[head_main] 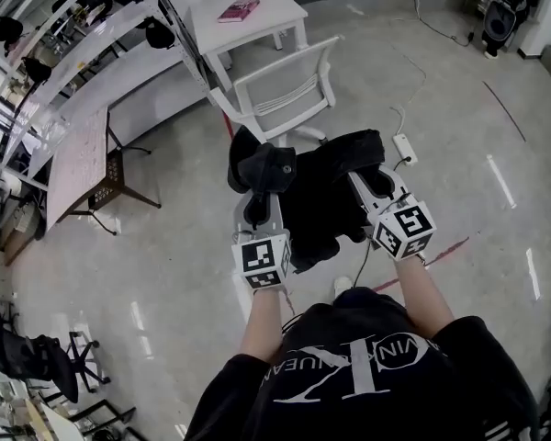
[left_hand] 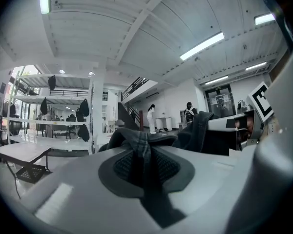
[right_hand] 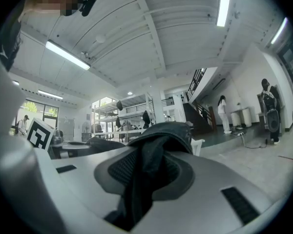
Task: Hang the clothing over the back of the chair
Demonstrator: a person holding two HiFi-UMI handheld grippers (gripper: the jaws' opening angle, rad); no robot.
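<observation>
A black garment (head_main: 326, 186) hangs spread between my two grippers, just in front of a white mesh-backed office chair (head_main: 285, 95). My left gripper (head_main: 257, 186) is shut on one bunched edge of the garment (left_hand: 141, 152), with cloth clamped between its jaws. On the other edge of the garment (right_hand: 151, 167) my right gripper (head_main: 375, 180) is shut the same way. The garment's lower part droops below the grippers toward the floor. The chair's backrest faces me and stands apart from the cloth.
A small white table (head_main: 248, 16) with a red book (head_main: 239, 10) stands behind the chair. White desks and shelving (head_main: 92, 81) run along the left. A white power strip (head_main: 405, 147) and cable lie on the floor to the right. Dark office chairs (head_main: 37, 356) stand at lower left.
</observation>
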